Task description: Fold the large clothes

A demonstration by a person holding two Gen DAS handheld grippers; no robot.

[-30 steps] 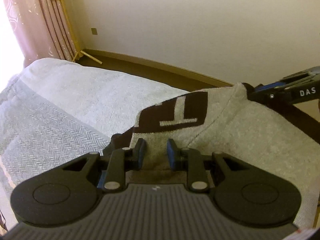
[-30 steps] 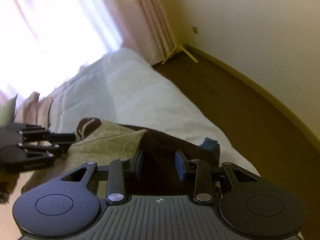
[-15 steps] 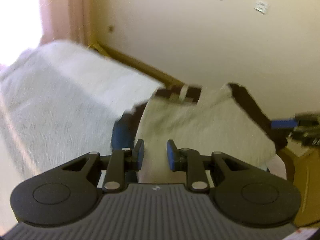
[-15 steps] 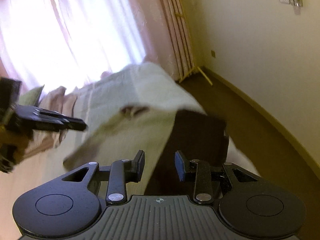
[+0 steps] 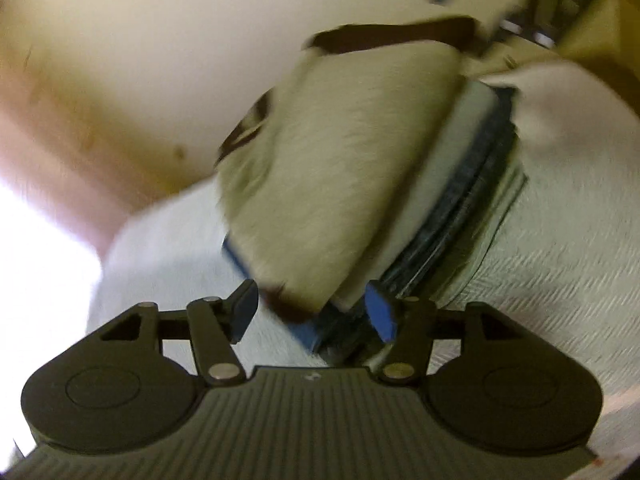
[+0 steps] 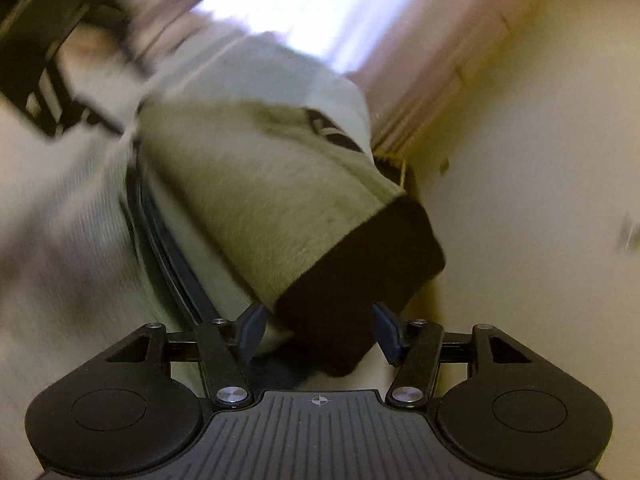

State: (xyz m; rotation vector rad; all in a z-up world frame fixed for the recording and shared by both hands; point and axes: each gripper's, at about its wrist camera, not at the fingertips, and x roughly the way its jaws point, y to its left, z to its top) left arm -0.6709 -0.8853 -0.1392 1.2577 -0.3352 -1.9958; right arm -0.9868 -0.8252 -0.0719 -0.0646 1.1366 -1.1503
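A folded beige garment (image 5: 340, 168) with dark brown trim lies on top of a stack of folded clothes (image 5: 460, 216) on the bed. My left gripper (image 5: 312, 314) is open, and the garment's near corner sits loose between its spread fingers. In the right wrist view the same beige garment (image 6: 260, 184) ends in a dark brown band (image 6: 360, 280). That band reaches between the spread fingers of my open right gripper (image 6: 320, 330). Dark and grey layers of the stack (image 6: 168, 248) show under the garment's left edge. Both views are blurred.
A pale woven bedcover (image 5: 560, 264) spreads around the stack. A cream wall (image 5: 160, 40) stands behind it and a pink curtain (image 6: 400, 60) with a bright window lies beyond. The other gripper shows as a dark blur at top left (image 6: 40, 40).
Both grippers swung the held garment over onto the stack of folded clothes, then their jaws spread wide and let it go. Both cameras have tilted sharply.
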